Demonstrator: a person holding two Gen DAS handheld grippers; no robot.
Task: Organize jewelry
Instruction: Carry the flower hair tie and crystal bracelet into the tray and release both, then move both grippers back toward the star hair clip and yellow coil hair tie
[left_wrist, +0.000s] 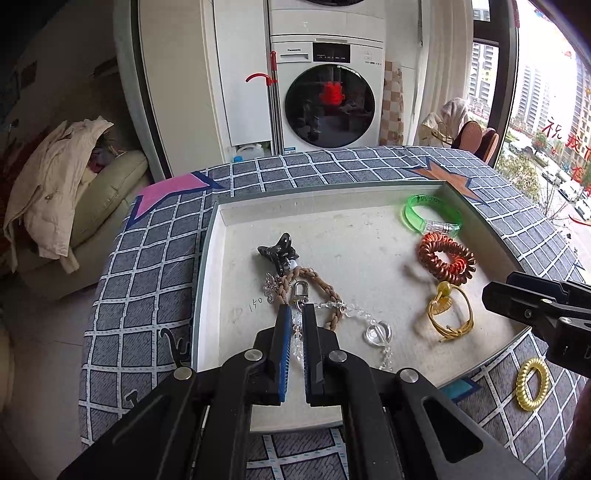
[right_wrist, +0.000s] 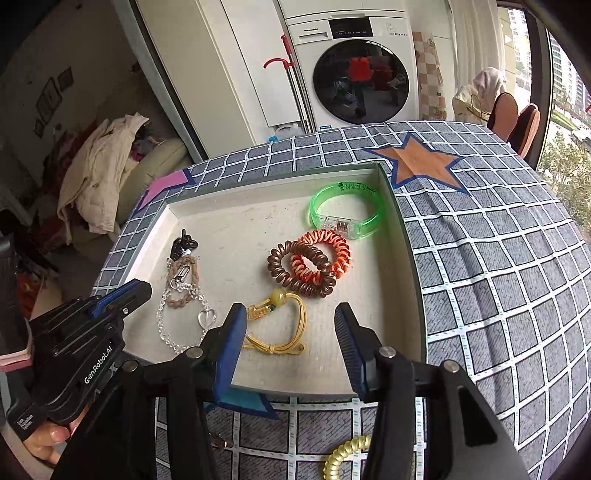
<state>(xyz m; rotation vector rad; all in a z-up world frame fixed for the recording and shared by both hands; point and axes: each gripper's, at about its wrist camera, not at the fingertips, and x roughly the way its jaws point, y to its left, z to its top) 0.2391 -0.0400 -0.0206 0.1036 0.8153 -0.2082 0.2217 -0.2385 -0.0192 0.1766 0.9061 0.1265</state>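
Both wrist views look steeply down from close by, sharing the tray (left_wrist: 212, 236) (right_wrist: 400, 236) and washing machine (left_wrist: 328, 92) (right_wrist: 362, 74).

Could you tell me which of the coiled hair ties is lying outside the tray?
The pale yellow coil: it sits on the checked cloth, while the brown and orange coils lie inside the tray.

A checked tablecloth (right_wrist: 498, 258) carries the tray (right_wrist: 408, 258) and a yellow coil tie (right_wrist: 345, 458).

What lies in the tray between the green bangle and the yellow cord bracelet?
Two coil hair ties, one brown and one orange, lie overlapping between the green bangle and the yellow cord bracelet; the right wrist view shows it best.
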